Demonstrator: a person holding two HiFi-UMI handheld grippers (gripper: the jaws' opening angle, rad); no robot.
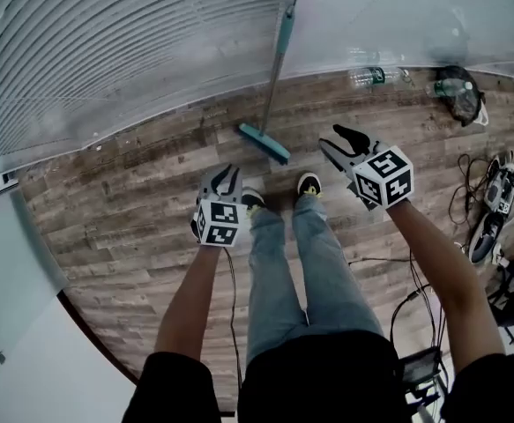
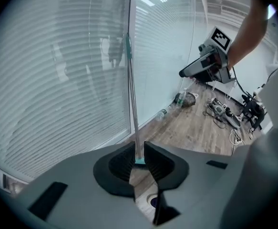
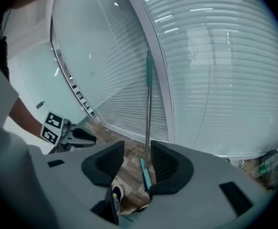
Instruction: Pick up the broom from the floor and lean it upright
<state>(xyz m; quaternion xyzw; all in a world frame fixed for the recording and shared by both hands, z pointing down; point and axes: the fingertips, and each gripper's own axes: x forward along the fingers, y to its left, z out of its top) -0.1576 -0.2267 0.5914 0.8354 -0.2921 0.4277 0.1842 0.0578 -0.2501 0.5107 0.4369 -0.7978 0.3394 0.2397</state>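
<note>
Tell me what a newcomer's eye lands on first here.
First the broom, standing upright against the blind-covered glass wall, its teal head on the wood floor just ahead of the person's shoes. Next the marker-cubed tools on either side of it: the left hand-held gripper and the right hand-held gripper, both empty. Bottles and cables clutter the floor at right.

Cool, even light comes through the blinds (image 1: 107, 51). The wood floor (image 1: 133, 218) sits dimmer, with soft shadows. Bright streaks glare on the glass (image 2: 167, 42) in both gripper views. The broom (image 1: 264, 142) looks sharp. Fisheye distortion bends every edge, and the corners go black.
</note>
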